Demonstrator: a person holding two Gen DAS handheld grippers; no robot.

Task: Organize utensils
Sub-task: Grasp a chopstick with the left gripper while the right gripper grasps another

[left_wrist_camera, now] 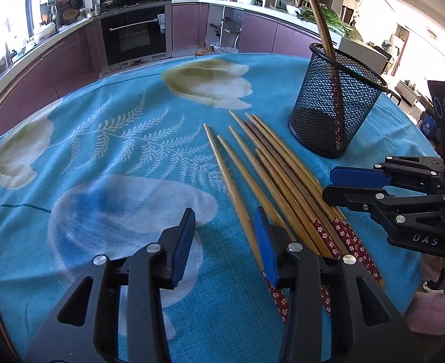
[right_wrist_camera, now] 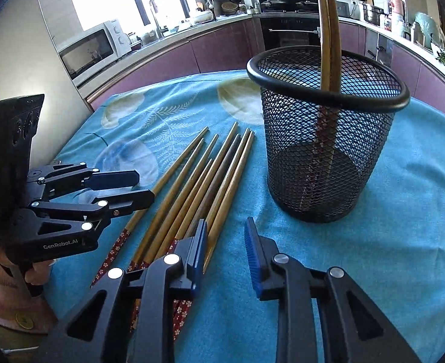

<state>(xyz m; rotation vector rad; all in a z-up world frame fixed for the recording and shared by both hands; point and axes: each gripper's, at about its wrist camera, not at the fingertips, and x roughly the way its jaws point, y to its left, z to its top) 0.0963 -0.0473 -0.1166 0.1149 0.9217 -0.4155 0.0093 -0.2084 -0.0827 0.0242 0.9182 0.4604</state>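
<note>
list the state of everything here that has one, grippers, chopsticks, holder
left gripper: open, nothing between its pads, beside the loose chopsticks
right gripper: open, nothing gripped, just above the cloth
loose chopsticks: lying flat in a fanned bundle on the cloth, tips pointing away
mesh holder: upright on the cloth
chopsticks in holder: standing, leaning on the rim
tablecloth: spread flat

A turquoise cloth [left_wrist_camera: 107, 139] printed with white fern fronds and cream-and-olive tulip blooms covers the tabletop. The loose tan and darker brown wooden chopsticks [left_wrist_camera: 271, 181] end in red handles dotted with small white flowers. The round wire-mesh holder [right_wrist_camera: 328, 139] is black. Each black hand-held gripper carries blue ribbed pads [left_wrist_camera: 183, 251]. Purple cabinet fronts [left_wrist_camera: 71, 57] line the kitchen.
</note>
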